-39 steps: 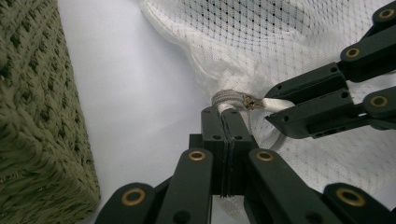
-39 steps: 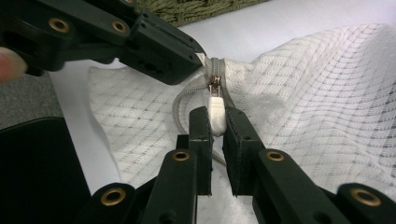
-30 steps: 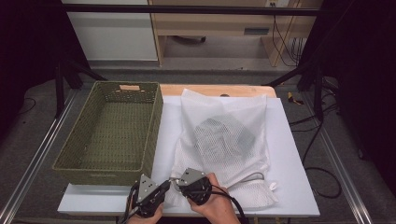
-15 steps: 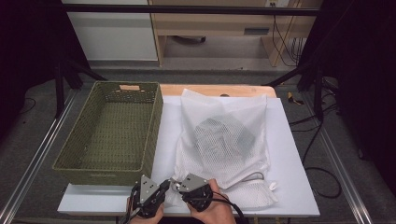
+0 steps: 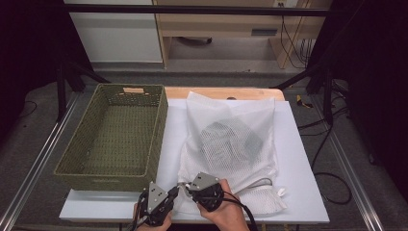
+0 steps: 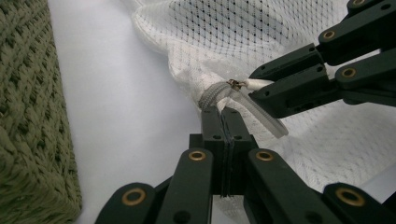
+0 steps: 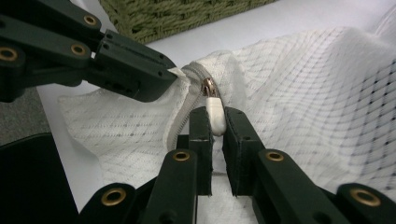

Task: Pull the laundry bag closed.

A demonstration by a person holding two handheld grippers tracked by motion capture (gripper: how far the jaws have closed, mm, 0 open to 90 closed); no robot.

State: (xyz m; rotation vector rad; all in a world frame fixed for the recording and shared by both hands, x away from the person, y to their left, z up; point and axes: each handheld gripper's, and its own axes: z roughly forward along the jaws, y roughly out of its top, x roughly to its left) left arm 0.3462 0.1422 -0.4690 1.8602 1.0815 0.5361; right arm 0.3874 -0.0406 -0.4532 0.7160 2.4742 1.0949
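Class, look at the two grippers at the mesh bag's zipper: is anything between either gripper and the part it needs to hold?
Nothing visible. The right gripper is already shut on the white zipper pull, and the left gripper is shut on the mesh bag beside the zipper's end. The basket sits off to the side.

We see a white mesh bag [image 5: 231, 144] with a grey striped item inside, a white zipper pull [image 7: 215, 116] — copper-toned slider — and an olive-green woven basket [image 5: 115, 134] on the white bench [image 5: 298, 159].

One mesh bag [image 5: 231, 144] — one basket [image 5: 115, 130].
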